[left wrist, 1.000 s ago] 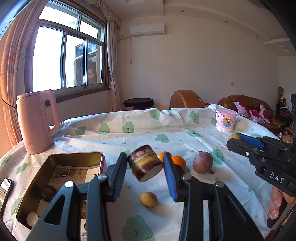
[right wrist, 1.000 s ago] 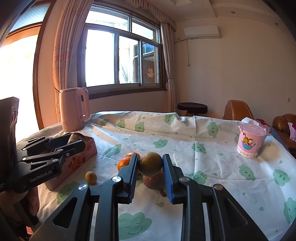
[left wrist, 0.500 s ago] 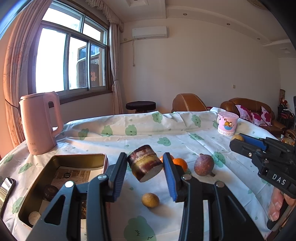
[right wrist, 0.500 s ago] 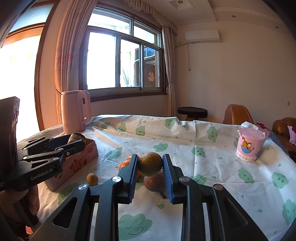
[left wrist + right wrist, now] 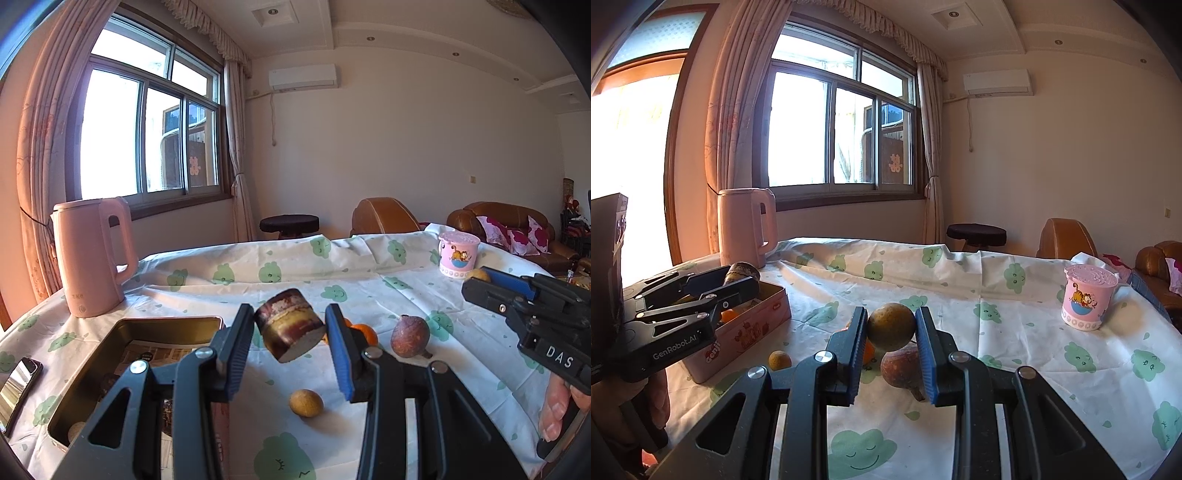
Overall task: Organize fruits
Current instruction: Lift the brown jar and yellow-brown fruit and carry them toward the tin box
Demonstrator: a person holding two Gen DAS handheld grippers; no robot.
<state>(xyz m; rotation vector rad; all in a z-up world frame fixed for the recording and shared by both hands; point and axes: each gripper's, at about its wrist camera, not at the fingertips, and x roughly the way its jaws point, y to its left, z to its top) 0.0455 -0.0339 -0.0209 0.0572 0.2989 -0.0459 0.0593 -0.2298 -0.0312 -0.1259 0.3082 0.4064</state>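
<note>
Far left on the counter (image 5: 369, 280): phone (image 5: 16, 384), pink kettle (image 5: 90, 258), open tin box (image 5: 110, 354) with small items inside. Left hand-held gripper (image 5: 290, 328) clamped on a tilted brown cut fruit piece (image 5: 290, 325), lifted beside the box. Below it, small tan fruit (image 5: 306, 403) on the cloth; further right, oranges (image 5: 364, 332), then reddish-brown fruit (image 5: 410, 336). Right hand-held gripper (image 5: 891, 328) closed tight around a round yellowish fruit (image 5: 891, 326), raised above the cloth. Pink cup (image 5: 1087, 297) far right.

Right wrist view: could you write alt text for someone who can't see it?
A black claw with blue pads grips a round yellow-brown fruit above a white tablecloth with green cloud prints. A reddish-brown fruit lies just beyond it. At left, a second claw holds something over a pink rectangular tin.
</note>
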